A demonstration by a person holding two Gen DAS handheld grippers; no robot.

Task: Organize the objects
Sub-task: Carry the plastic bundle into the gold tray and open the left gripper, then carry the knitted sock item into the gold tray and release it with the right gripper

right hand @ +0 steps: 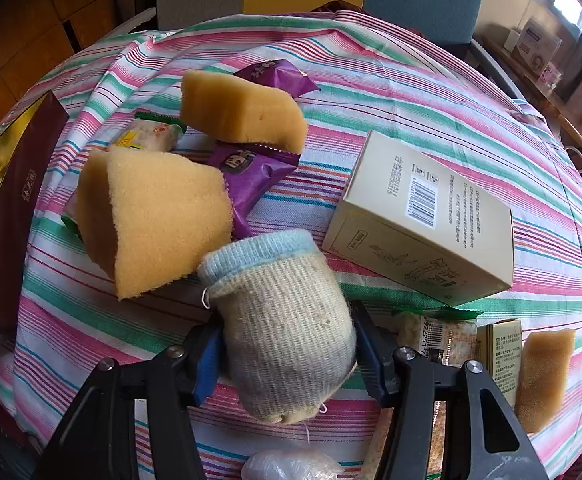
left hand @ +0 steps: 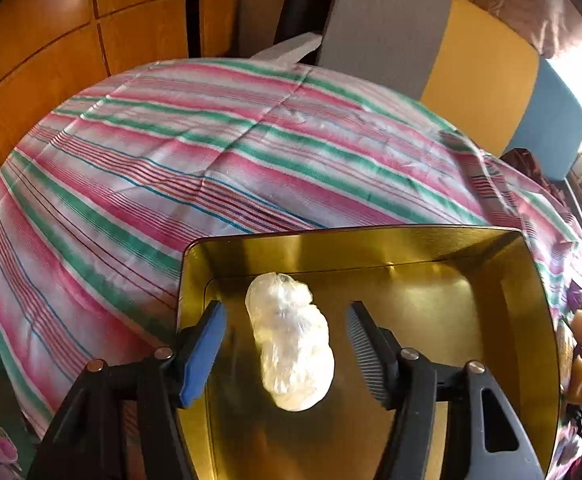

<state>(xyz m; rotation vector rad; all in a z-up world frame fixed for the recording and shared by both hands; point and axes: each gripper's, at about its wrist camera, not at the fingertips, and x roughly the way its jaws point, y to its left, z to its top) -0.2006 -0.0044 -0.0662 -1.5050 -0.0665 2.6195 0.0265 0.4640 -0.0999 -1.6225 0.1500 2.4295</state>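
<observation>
In the left wrist view, a crumpled clear plastic bundle (left hand: 293, 340) lies on the floor of a gold metal tin (left hand: 531, 320). My left gripper (left hand: 287, 320) is open above the tin, its fingers on either side of the bundle and apart from it. In the right wrist view, my right gripper (right hand: 287, 344) is shut on a rolled cream knitted sock with a blue cuff (right hand: 279, 320), held above the striped cloth (right hand: 451, 128). The tin's dark outer wall (right hand: 15, 208) shows at the far left.
On the cloth lie two yellow sponge wedges (right hand: 151, 216) (right hand: 243, 108), purple snack packets (right hand: 251, 168), a cream carton (right hand: 423, 216), a green-edged packet (right hand: 443, 332), a small box (right hand: 503, 356), a third sponge (right hand: 543, 376) and a plastic bundle (right hand: 291, 466). Chairs stand behind the table.
</observation>
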